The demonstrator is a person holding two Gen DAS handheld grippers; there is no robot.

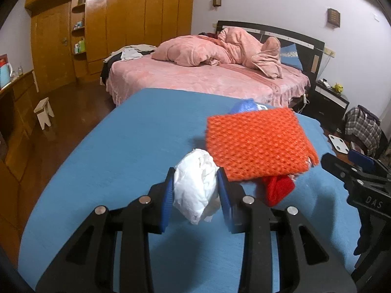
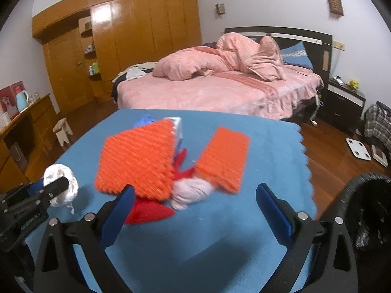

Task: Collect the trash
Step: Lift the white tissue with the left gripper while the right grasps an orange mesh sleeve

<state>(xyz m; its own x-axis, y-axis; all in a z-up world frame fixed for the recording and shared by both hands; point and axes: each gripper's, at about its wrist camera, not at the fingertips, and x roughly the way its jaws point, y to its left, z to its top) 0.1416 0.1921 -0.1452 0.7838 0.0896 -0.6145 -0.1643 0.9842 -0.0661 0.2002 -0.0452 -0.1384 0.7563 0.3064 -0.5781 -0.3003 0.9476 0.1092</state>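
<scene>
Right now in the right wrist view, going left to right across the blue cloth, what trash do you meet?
White crumpled tissue in the left gripper → large orange foam net → pink wad → smaller orange foam net.

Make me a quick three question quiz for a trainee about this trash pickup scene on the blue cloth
1. True or false: the left gripper is shut on the white crumpled paper.
2. What does the right gripper hold: A) orange foam net, B) nothing, C) red scrap?
3. What dark container shows at the right wrist view's lower right edge?

Key: 1 true. 2 B. 3 the black trash bin.
</scene>
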